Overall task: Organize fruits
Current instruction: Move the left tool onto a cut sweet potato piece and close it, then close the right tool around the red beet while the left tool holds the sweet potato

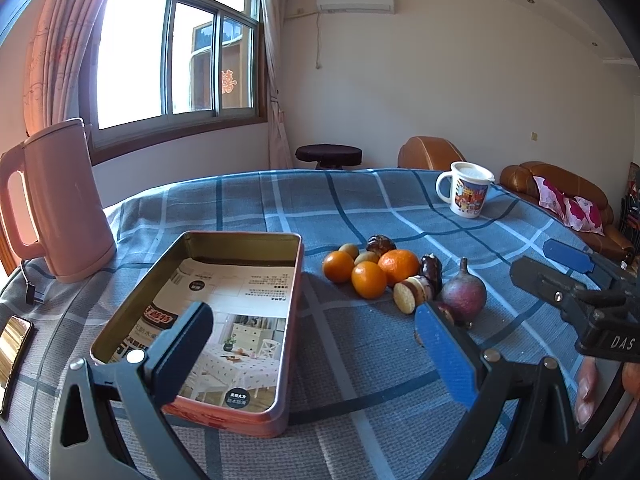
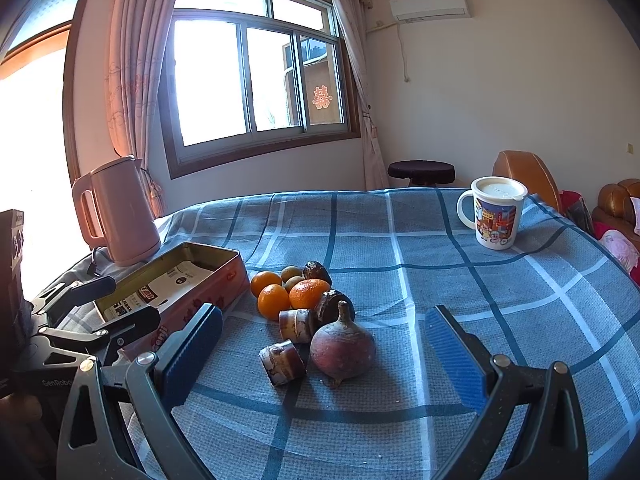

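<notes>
- The left gripper [image 1: 320,354] has its jaws spread wide with nothing between them; its left finger hangs over the near end of the tin [image 1: 294,320], its right finger partly covers a small dark piece of fruit.
- The right gripper [image 2: 324,354] is likewise wide open and empty, hovering above the cloth with the fruit pile just ahead at 12 o'clock.
- The fruit sits in one tight cluster on the checked tablecloth [image 2: 460,280], just beside the tin's right wall.
- Three oranges [image 2: 273,301] are bright and smooth, touching each other.
- Two small greenish-brown fruits [image 2: 294,273] lie behind them at 12 o'clock; their kind is hard to tell.
- Several dark brown banded chunks [image 2: 282,361] show pale cut faces; what they are is unclear.
- A round purplish-red root [image 2: 343,346] with a stalk pointing up sits nearest the right gripper.
- The tin is open, holding only a printed sheet.
- A pink kettle [image 1: 60,204] stands at 10 o'clock, a mug [image 2: 496,212] at 2 o'clock.
- In the left wrist view, fingertips [image 1: 586,396] show at the right edge, mostly cut off.
</notes>
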{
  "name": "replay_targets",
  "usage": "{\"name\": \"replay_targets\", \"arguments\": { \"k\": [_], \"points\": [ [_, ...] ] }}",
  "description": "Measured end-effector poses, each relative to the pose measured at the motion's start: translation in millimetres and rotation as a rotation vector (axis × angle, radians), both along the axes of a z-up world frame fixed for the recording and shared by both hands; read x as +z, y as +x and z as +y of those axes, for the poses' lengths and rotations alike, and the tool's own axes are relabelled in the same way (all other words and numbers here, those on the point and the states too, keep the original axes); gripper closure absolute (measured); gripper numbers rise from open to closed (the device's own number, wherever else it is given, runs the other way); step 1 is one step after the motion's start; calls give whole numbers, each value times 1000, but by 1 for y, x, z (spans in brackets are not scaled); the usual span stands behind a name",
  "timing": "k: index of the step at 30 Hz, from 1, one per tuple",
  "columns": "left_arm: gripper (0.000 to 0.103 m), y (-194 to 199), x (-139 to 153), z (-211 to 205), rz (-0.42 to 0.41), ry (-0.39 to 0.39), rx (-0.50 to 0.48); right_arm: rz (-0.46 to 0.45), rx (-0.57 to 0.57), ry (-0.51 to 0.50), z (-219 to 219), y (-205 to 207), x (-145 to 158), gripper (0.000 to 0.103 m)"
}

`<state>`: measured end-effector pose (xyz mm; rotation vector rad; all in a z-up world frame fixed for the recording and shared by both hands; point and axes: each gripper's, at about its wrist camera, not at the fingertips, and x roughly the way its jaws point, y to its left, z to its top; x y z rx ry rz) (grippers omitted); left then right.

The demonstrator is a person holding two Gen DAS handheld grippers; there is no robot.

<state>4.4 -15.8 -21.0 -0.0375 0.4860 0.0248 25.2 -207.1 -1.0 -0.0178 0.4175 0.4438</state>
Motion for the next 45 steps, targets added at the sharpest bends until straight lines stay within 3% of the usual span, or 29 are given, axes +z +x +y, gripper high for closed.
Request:
{"name": "replay_targets", "arguments": {
  "k": [16,24,32,39,45],
  "points": [
    [0,23,-7,-33,40,27,-66,45,-69,-8,-19,14,-16,1],
    [2,45,-14,-57,119,5,-165,69,-146,12,-39,22,-21,1],
    [25,66,-30,-83,244,22,-271,101,-200,52,-56,28,-26,1],
    [62,82,-44,-86,351,-35,-343,116,-199,66,-58,30,-26,1],
    [64,76,-38,-69,304,-96,-316,128,-176,22,-49,33,-27,1]
  ]
}}
